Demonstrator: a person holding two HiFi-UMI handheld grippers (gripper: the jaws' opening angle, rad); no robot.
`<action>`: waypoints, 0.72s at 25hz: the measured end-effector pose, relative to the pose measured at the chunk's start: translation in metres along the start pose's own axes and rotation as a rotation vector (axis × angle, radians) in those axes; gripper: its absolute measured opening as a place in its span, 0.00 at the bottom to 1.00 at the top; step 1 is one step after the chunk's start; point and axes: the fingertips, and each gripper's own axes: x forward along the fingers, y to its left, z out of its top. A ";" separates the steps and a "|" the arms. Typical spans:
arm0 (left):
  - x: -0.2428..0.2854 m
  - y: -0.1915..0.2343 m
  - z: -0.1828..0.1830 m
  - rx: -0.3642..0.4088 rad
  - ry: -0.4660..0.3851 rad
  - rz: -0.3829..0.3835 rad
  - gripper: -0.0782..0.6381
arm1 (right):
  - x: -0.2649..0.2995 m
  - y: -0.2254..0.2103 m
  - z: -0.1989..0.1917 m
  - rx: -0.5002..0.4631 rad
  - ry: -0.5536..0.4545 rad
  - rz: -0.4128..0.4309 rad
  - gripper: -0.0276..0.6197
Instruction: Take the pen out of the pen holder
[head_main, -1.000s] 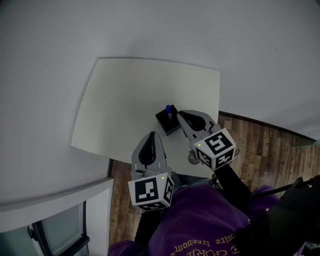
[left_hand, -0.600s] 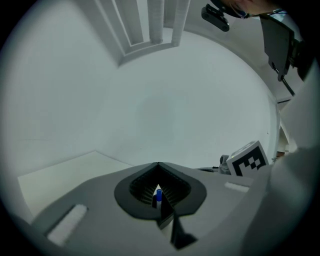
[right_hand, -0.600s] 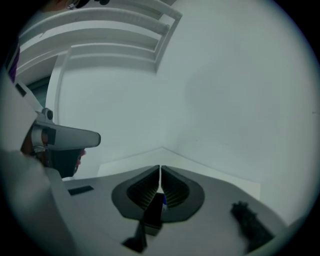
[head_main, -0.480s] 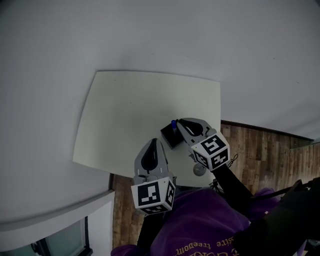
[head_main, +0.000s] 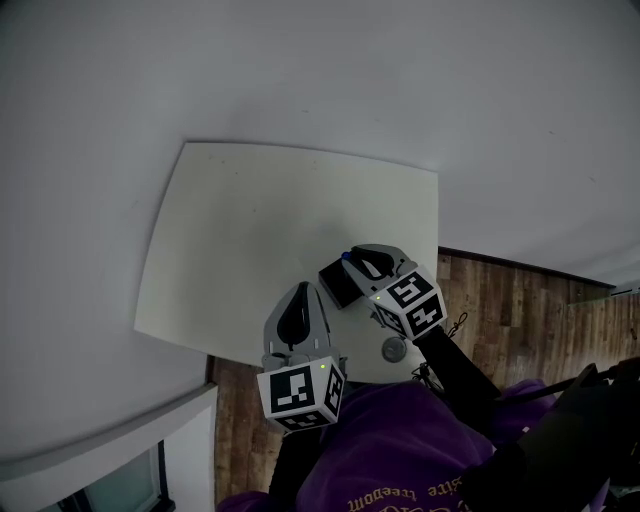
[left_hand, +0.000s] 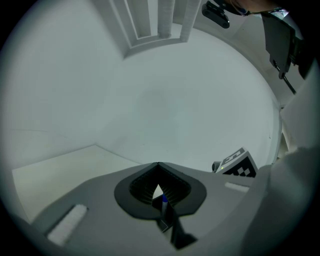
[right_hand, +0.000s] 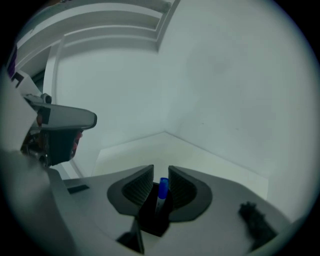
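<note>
A black pen holder (head_main: 336, 285) stands near the white table's (head_main: 250, 230) right front corner, with a blue-capped pen (head_main: 346, 256) upright in it. My right gripper (head_main: 354, 260) is lowered over the holder and its jaws are opening. In the right gripper view the pen's cap (right_hand: 163, 185) stands in the gap of the right gripper (right_hand: 160, 175), above the holder (right_hand: 152, 220), with a little space on the left side. My left gripper (head_main: 303, 290) is shut and empty, just in front of the holder. Through its jaws the left gripper (left_hand: 158, 167) sees the pen (left_hand: 164, 201).
A small round grey object (head_main: 394, 349) lies on the table beside the right gripper. The table's front edge (head_main: 240, 352) runs just under the left gripper. Wooden floor (head_main: 520, 300) lies to the right. A white wall backs the table.
The right gripper has come down over the holder, and its jaws now stand apart around the pen's cap. The left gripper has edged forward toward the holder.
</note>
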 end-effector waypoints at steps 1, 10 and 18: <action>0.001 0.001 -0.001 -0.004 0.002 0.001 0.12 | 0.002 -0.001 -0.003 -0.005 0.012 -0.001 0.18; 0.006 0.005 -0.006 -0.014 0.026 0.000 0.12 | 0.020 -0.006 -0.019 -0.013 0.104 0.005 0.24; 0.006 0.011 -0.009 -0.013 0.033 0.009 0.12 | 0.029 -0.006 -0.028 -0.016 0.150 0.006 0.24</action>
